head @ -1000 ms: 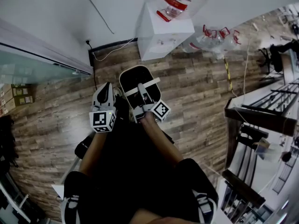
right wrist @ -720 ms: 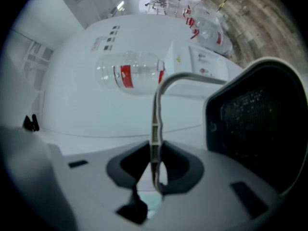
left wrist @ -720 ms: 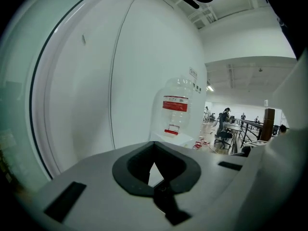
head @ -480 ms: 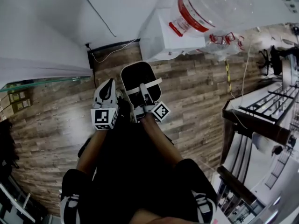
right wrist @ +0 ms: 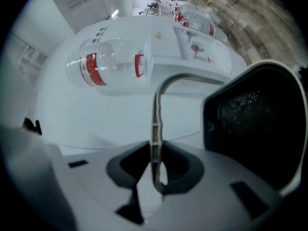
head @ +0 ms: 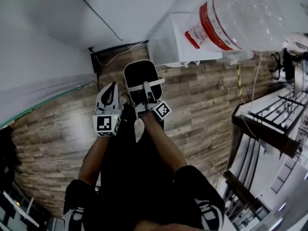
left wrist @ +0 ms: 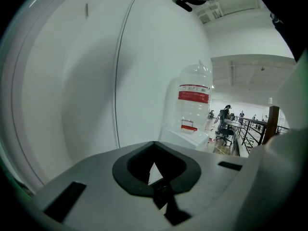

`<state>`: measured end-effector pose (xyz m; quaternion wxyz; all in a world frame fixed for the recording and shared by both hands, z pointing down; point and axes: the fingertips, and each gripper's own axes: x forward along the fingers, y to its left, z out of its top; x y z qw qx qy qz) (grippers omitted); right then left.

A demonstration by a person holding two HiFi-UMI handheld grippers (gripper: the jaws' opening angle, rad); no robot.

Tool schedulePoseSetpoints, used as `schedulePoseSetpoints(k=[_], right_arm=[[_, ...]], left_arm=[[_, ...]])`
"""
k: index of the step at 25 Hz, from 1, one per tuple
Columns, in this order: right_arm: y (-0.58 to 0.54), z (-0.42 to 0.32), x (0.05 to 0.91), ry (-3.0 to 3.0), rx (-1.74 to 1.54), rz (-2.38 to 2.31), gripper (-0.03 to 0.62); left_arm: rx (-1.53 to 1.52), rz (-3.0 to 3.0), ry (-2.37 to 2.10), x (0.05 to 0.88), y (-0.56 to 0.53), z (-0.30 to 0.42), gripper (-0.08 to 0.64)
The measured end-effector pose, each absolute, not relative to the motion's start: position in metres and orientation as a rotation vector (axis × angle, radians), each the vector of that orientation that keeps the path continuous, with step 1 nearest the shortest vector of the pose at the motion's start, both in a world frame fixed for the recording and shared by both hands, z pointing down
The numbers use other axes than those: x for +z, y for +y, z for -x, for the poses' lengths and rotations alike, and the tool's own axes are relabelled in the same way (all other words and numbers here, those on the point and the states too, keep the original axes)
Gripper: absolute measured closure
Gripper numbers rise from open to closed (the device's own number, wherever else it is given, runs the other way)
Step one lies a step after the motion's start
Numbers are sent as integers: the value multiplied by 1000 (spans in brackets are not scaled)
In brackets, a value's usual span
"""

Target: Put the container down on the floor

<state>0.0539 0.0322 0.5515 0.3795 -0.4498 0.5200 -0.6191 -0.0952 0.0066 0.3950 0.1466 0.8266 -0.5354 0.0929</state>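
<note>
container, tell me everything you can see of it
The container is a small oval bin, black inside with a pale rim, plastic by the look. A thin pale handle crosses its open mouth. The right gripper is shut on that handle, holding the bin over the wooden floor by the white wall. Whether its base touches the floor cannot be told.

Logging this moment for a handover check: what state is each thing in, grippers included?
Right gripper: shut on the container's handle.
Left gripper: shut, nothing between its jaws.
Container: upright, open-topped, held by its raised handle; whether it touches the floor cannot be told.
Water bottle: inverted on the dispenser, looks empty.
</note>
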Motion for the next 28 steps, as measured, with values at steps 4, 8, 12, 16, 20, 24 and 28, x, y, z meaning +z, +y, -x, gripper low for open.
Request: schedulePoseSetpoints(k=[4,8,12,16,20,24,28], right_arm=[[9,-45,593,1302,-1601,1150,499],[-13,-44,640,1306,-1622,1178,499],[-38,-47,681,1306,-1595,1195,499],[-56,-47,724,1313,-1576,1199,499],[-74,-53,774,1316,-1582,1216,499],[-91,-60,818,1324,-1569,1220,499],[-107,-58,855,1322,-1570,1213,499]], left_arm=[[291,-2352,-1588,421,-10,101,529],[312,-2334,-1632,447,-25,99,529],[296,-2281,-1650,473,-38,103,529],[301,-2283,-1643,497,-53,101,529],[286,-2328,-1651,520,-71,96,529],[292,-2304,-1648,551,-79,93,529],[279,-2268,-1659,580,-79,91,529]])
